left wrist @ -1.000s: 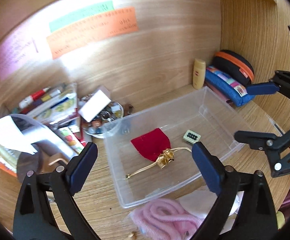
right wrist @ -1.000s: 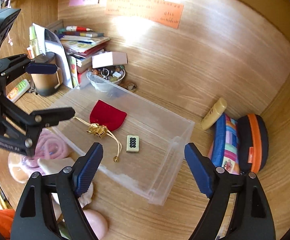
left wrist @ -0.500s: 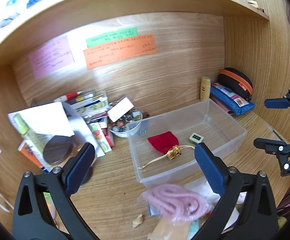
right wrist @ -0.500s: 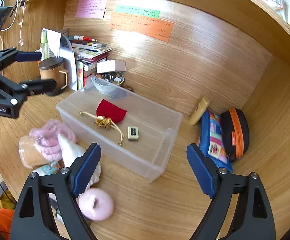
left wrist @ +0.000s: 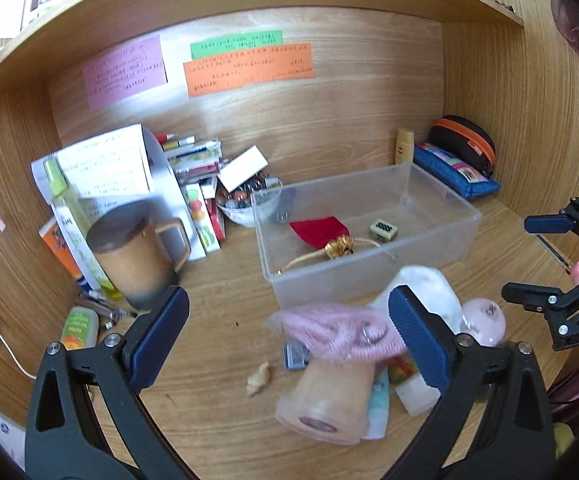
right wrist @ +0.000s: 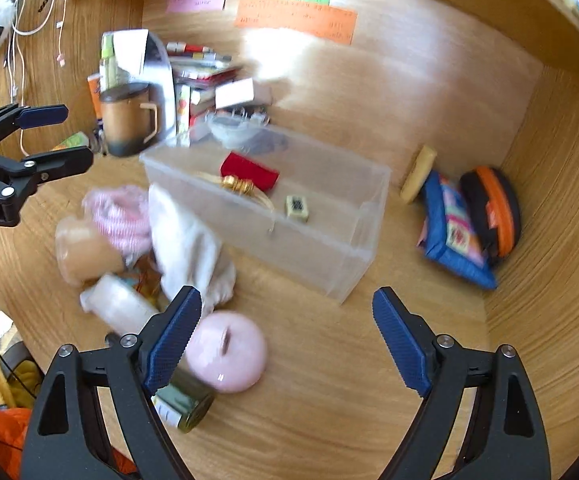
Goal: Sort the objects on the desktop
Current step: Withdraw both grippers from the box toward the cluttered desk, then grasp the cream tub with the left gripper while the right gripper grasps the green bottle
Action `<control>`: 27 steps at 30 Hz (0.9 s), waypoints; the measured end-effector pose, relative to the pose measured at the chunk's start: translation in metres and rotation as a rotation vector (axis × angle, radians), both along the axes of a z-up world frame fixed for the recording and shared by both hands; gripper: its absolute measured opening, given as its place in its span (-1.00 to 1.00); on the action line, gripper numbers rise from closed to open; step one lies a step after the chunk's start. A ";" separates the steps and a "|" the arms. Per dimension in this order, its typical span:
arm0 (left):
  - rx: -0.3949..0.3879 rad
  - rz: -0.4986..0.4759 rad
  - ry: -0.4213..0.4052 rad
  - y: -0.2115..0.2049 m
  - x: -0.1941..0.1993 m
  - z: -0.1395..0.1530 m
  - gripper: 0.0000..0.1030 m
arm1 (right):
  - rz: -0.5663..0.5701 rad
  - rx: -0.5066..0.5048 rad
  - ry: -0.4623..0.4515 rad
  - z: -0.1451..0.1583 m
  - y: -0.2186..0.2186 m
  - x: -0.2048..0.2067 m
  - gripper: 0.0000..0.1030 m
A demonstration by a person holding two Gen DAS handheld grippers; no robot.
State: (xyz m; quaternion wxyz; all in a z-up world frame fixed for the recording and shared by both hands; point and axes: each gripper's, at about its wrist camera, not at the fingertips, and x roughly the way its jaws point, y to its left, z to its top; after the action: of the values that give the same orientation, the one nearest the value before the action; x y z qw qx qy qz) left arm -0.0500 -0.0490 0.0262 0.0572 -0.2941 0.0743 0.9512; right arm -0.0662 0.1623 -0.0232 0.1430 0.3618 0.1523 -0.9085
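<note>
Both grippers were empty. Left gripper (left wrist: 289, 332) had its jaws wide apart, nothing pressed between the pads. Right gripper (right wrist: 285, 336) also stood apart w/ nothing between.

Key relation: the loose pile sat near the desk's front edge, just in front of the clear bin (left wrist: 465, 216). From the left gripper it lay straight ahead and a bit right: pink coiled cord (left wrist: 329, 332) between the jaws' line of sight, w/ the tan cup (left wrist: 329, 396) on its side below it, long axis running toward the front edge, mouth facing the camera. White cloth (left wrist: 429, 284) leaned against the bin's front wall. Left looked nearer to cord and cup. From the right gripper the pink round piece (right wrist: 229, 352) lay just beside its left pad, so right looked nearer to that and the small jar (right wrist: 185, 408).

Bin already held a red pouch (left wrist: 317, 228) w/ gold cord and a small tile (left wrist: 383, 229); lots of room left.

Surface: wood desk in an alcove, back wall w/ sticky notes (left wrist: 249, 68). Books and brown mug (left wrist: 137, 256) crowded the back-left corner; pencil cases (left wrist: 457, 168) in the back-right corner. Clear approach from the front only, I'd judge.
</note>
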 end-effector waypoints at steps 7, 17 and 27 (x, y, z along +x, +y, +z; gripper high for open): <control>0.010 0.022 -0.054 -0.002 0.014 -0.027 0.97 | -0.025 -0.055 -0.082 -0.026 0.008 0.009 0.67; 0.056 0.044 -0.106 -0.006 0.032 -0.048 0.97 | -0.026 -0.123 -0.109 -0.035 0.004 0.033 0.67; 0.069 0.059 -0.162 -0.008 0.039 -0.069 0.97 | -0.013 -0.148 -0.122 -0.050 -0.014 0.050 0.67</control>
State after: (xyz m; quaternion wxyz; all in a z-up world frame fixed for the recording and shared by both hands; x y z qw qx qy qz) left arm -0.0114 -0.0574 -0.0424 0.0451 -0.3699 0.0279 0.9275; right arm -0.0161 0.1485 -0.0731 0.1723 0.4059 0.0734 -0.8945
